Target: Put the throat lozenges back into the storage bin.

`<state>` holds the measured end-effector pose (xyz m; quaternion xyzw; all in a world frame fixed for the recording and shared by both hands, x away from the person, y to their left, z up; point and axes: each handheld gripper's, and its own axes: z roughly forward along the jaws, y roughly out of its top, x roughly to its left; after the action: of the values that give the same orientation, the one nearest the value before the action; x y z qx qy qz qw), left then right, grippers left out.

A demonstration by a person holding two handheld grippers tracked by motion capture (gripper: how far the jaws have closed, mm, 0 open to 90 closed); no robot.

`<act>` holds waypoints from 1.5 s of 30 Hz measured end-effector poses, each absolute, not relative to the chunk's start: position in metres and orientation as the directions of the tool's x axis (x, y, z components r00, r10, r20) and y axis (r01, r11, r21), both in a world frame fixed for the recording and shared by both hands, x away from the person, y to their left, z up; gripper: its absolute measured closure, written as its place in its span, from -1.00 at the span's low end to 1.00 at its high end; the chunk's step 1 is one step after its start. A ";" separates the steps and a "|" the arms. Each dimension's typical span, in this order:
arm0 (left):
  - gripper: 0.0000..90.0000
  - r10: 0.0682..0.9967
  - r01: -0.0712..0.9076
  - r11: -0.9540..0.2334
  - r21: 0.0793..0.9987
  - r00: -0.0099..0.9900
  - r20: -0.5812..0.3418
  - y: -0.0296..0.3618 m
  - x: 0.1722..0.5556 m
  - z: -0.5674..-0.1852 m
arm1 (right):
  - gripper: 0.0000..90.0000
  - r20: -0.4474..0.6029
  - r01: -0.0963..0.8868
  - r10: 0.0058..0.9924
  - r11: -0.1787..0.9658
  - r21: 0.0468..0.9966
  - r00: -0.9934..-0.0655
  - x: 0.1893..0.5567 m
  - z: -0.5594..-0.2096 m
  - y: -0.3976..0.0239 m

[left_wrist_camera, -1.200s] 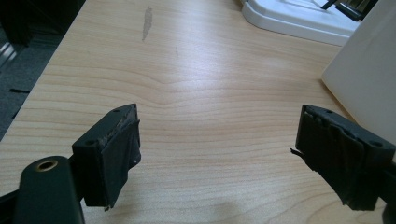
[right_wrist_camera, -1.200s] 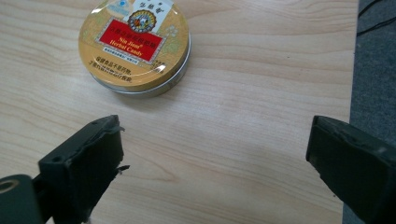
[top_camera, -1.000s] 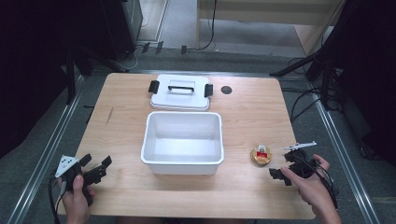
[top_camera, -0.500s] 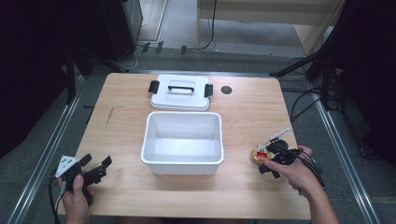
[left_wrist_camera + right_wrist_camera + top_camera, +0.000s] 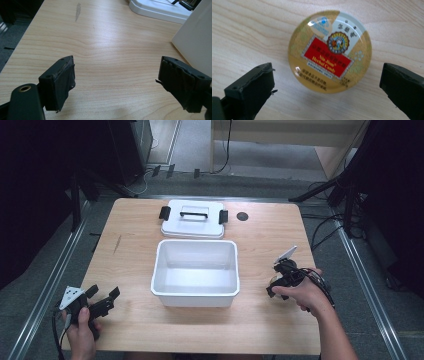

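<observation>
Pale wooden bench [image 5: 135, 270] is carrying a round candy tin [image 5: 330, 51], lying flat directly beneath the right hand-held gripper [image 5: 329, 92], whose wide-open, empty jaws are straddling it.

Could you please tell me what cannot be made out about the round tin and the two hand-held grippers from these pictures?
- Round tin: in the high view it is almost wholly hidden under the right hand-held gripper and the hand.
- Small print on the tin's label: too fine and blurred in the right gripper view.
- Gap between the tin's sides and the open jaws: seen from above, undecidable.
- Left hand-held gripper: body cut off by the left gripper view's bottom edge.
</observation>
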<state>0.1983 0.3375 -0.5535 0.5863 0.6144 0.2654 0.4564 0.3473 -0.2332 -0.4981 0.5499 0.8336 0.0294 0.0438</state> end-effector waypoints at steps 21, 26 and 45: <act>-0.69 0.962 0.479 0.174 0.860 0.104 -0.252 0.338 0.199 -0.553 | -0.55 -0.014 0.935 0.937 0.349 0.060 -0.349 0.362 -0.506 -0.224; -0.69 0.962 0.478 0.174 0.861 0.104 -0.252 0.338 0.199 -0.553 | -0.55 -0.006 0.930 0.933 0.360 0.068 -0.361 0.362 -0.500 -0.223; -0.69 0.974 0.420 0.154 0.895 0.087 -0.208 0.334 0.195 -0.552 | -0.55 0.010 0.895 0.899 0.434 0.103 -0.437 0.365 -0.452 -0.197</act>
<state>0.1948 0.3340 -0.5525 0.5762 0.6047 0.3016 0.4597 0.3651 -0.1973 -0.4519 0.5300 0.8464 0.0463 0.0232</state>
